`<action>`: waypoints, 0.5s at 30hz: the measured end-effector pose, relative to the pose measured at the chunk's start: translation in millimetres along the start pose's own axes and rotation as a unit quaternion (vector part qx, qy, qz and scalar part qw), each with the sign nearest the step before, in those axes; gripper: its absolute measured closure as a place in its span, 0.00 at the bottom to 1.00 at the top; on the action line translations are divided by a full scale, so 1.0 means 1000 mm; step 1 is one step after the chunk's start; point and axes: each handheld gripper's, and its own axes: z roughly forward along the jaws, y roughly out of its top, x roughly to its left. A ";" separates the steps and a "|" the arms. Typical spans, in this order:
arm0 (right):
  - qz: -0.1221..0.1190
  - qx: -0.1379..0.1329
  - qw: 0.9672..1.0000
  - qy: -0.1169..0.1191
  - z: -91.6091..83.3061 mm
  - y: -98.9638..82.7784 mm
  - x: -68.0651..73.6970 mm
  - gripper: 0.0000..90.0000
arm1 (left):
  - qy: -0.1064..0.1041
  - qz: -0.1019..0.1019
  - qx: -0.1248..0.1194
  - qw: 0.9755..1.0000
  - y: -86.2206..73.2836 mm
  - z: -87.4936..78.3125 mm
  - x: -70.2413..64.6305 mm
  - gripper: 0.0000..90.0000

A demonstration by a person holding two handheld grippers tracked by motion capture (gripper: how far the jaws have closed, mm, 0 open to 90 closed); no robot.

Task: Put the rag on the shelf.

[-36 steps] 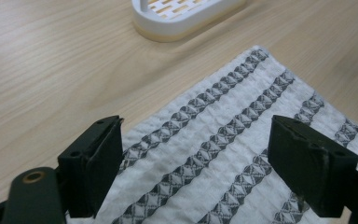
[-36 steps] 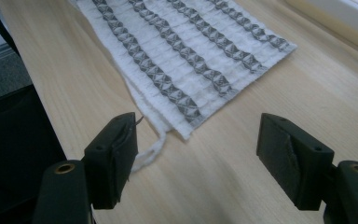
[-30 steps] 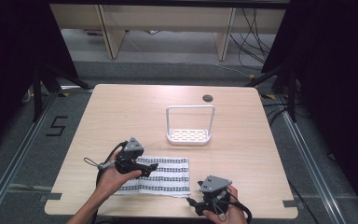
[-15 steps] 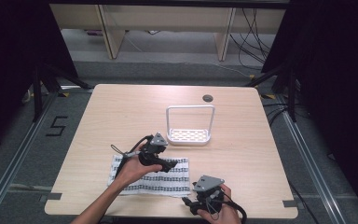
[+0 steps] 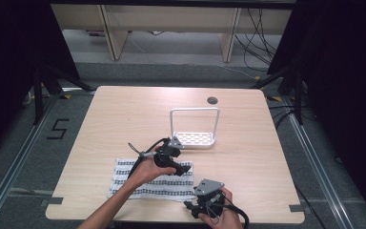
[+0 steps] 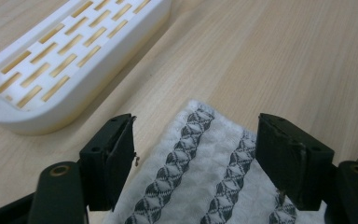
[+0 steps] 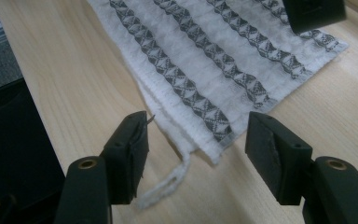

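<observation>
While both tools sat spread over the cloth, the main risk was a bad corner pick. Desk (image 5: 124, 109) was light wood, with the striped towel (image 5: 143, 179) lying flat along its near edge, left of centre. White slotted rack (image 5: 194, 136) stood just beyond the towel's far right corner, near but apart from it.

Judgement: the left tool (image 6: 196, 149) straddled the far right corner with the rack close by, so a sweep on lifting could knock the rack. Pinching too shallow could catch only the hem, and the corner would slip out. The right tool (image 7: 193, 156) sat at the near right corner beside a loose hanging loop (image 7: 168, 184); grabbing the loop alone would let the cloth droop and bunch. Uneven lift between the two would skew any fold.

Left tool: jaws wide apart, released, holding nothing, towel corner between them; contact with the cloth could not be told. Right tool: jaws also wide, released, empty, the hem corner between them; whether they touched the desk could not be told.
</observation>
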 end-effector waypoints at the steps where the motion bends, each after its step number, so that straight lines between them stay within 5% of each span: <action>1: -0.007 0.004 1.000 0.004 0.002 0.001 -0.001 0.47 | -0.003 0.003 0.006 1.000 0.001 0.002 0.000 0.32; 15: 0.002 0.009 1.000 0.010 0.010 0.001 -0.002 0.58 | -0.003 0.021 0.026 0.999 0.001 0.019 0.002 0.40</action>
